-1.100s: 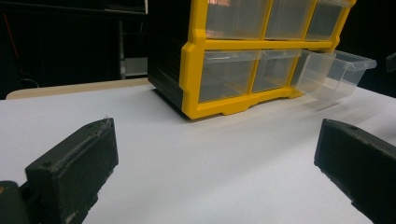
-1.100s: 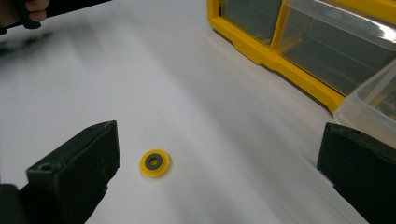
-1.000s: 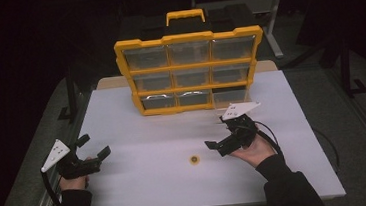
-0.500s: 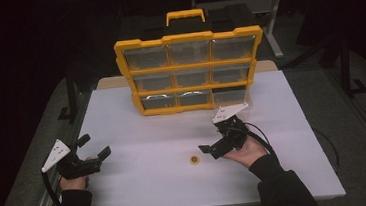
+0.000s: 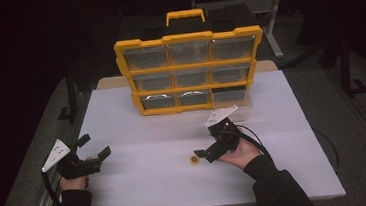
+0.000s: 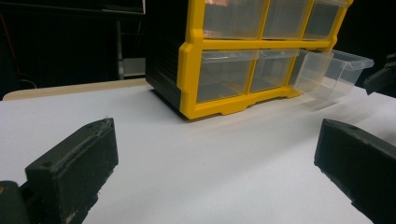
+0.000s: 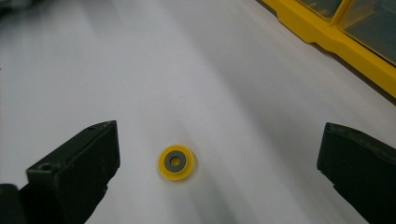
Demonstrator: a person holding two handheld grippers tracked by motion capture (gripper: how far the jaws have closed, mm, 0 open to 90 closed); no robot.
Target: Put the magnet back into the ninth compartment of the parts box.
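Yellow washer with a grey centre lies flat on the white worktop, and we see it between the two black jaws in the right gripper view, nearer the jaw at that view's left and touching neither; our right tool hangs just beside it in the high view, jaws spread wide with nothing between them but the washer on the surface below; our left tool sits well apart at the near left of the worktop, likewise spread wide and holding nothing, its jaws aimed toward the far side; farther off, beyond both tools, the yellow organiser stands upright on the worktop with its clear drawers facing us, three rows of three; in the left gripper view the clear drawer at the end of the bottom row is pulled partway out and tilts down a little toward the worktop; the other drawers sit flush in the frame.
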